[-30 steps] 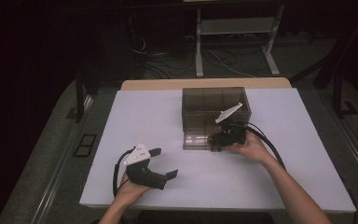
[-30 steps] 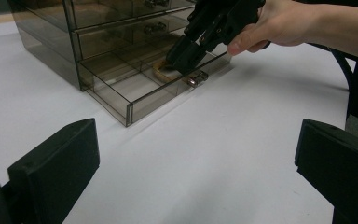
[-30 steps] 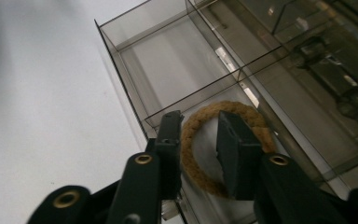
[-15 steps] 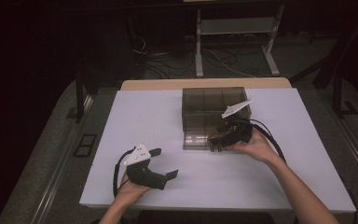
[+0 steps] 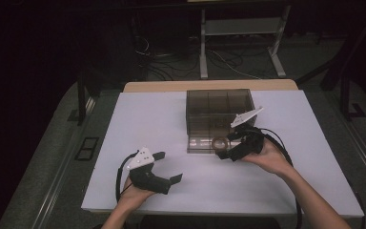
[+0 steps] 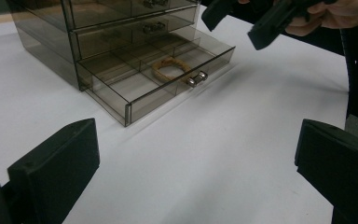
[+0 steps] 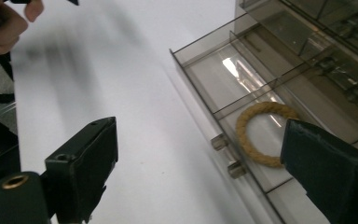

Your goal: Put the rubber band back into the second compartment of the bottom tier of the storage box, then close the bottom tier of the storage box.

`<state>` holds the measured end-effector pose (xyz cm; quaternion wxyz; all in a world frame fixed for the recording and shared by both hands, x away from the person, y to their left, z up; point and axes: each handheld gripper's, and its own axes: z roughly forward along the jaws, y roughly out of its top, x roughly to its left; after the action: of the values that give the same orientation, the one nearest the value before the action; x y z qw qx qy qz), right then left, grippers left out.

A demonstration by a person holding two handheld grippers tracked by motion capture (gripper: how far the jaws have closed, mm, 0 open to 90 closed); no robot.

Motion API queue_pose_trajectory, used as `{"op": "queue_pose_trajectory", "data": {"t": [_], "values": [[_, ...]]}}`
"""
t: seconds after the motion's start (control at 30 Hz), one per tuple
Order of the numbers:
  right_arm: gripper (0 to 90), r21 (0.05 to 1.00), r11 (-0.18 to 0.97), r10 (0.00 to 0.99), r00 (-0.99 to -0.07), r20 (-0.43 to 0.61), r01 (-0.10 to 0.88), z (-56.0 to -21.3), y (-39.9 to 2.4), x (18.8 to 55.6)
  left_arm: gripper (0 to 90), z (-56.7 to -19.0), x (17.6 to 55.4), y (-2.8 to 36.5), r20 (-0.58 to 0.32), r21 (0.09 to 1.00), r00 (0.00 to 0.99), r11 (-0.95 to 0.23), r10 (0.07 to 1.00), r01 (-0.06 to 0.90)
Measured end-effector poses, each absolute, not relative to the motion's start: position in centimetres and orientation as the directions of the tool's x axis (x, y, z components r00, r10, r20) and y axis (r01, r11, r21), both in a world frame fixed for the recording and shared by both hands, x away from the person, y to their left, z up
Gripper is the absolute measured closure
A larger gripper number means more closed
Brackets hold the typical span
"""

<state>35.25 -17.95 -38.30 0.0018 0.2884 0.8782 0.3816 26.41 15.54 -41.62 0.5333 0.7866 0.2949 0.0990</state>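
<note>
One braided ring (image 7: 262, 133) lies in the open bottom drawer (image 7: 223, 88), centre frame. Light, stiff, rough: pinch its rim. Right tool (image 5: 229, 151) has just been opening, nothing between; left tool (image 5: 167, 167) wide, empty.

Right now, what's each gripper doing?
Left gripper: open, holding nothing.
Right gripper: jaws just opened, holding nothing; rope ring lies in the drawer.

your right gripper's far jaw hides part of the rope ring (image 7: 261, 133) in the right gripper view – the open drawer (image 7: 205, 74) runs off the frame's edge, the table (image 7: 98, 70) near your left hand (image 7: 2, 23) is blurred.
</note>
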Motion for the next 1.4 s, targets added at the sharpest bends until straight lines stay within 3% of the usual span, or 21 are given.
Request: {"op": "queue_pose_trajectory", "data": {"t": [0.67,0.7,0.73,0.97,1.4], "values": [[10.7,0.658,0.565,0.473,-0.849,0.237,0.498,-39.7,-18.0,33.1,0.0,-41.6,26.4,15.5,-0.159,0.897,0.805,-0.256,0.571,0.359],[11.7,0.655,0.568,0.471,-0.850,0.237,0.498,-39.7,-18.0,33.0,0.0,-41.6,26.4,15.5,-0.158,0.898,0.805,-0.256,0.571,0.358],[19.7,0.652,0.573,0.464,-0.852,0.241,0.497,-39.8,-18.0,33.0,0.0,-41.6,26.4,15.5,-0.159,0.897,0.805,-0.256,0.571,0.359],[25.0,0.644,0.583,0.454,-0.856,0.248,0.495,-40.2,-18.2,32.9,0.0,-41.6,26.4,15.6,-0.159,0.898,0.805,-0.255,0.572,0.359],[51.8,0.626,0.600,0.460,-0.855,0.239,0.498,-41.1,-17.7,33.7,0.0,-41.6,26.4,15.6,-0.161,0.897,0.804,-0.255,0.572,0.361]]}}
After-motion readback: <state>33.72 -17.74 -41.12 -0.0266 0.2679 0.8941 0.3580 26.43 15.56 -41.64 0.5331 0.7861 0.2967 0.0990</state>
